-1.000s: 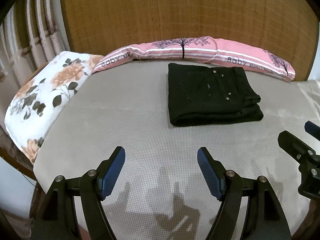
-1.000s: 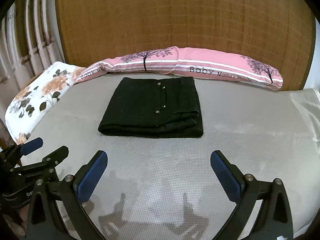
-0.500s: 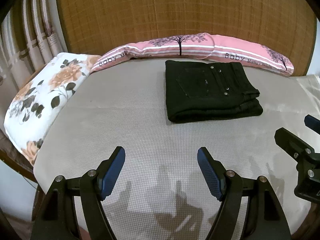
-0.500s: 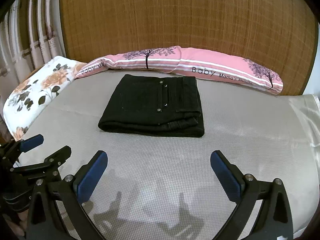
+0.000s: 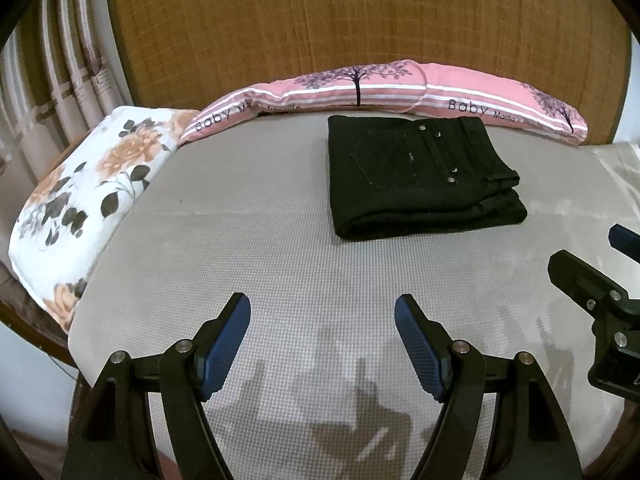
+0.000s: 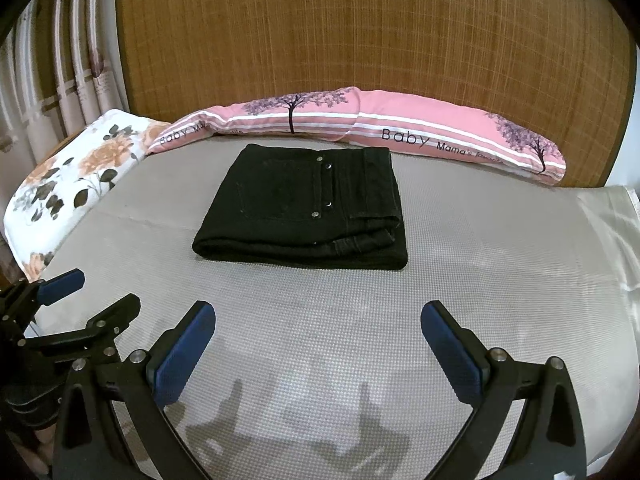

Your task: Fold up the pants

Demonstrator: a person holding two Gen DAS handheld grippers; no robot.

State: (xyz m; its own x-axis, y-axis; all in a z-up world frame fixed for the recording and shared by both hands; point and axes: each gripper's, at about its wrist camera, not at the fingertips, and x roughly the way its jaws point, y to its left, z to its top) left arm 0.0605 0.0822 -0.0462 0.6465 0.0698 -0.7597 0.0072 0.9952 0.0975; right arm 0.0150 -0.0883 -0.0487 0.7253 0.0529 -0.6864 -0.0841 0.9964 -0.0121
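Observation:
Black pants [image 5: 416, 176] [image 6: 308, 208] lie folded into a compact rectangle on the grey mat [image 5: 280, 248] [image 6: 460, 256], back pocket and rivets facing up. My left gripper [image 5: 322, 312] hovers open over bare mat well short of the pants, nothing between its blue pads. My right gripper [image 6: 318, 320] is likewise open and empty, back from the pants' near edge. Each gripper shows at the side of the other's view: the right one [image 5: 592, 264], the left one [image 6: 90, 292].
A long pink "Baby" bolster [image 5: 400, 88] [image 6: 360, 128] lies along the back against a woven brown headboard [image 6: 360, 32]. A floral pillow [image 5: 80, 192] [image 6: 68, 176] sits at the left edge. Curtains [image 5: 52, 80] hang at far left. A pale sheet [image 6: 608, 232] shows at right.
Both views have shifted only slightly; the pants stay folded in place and both grippers remain open and empty.

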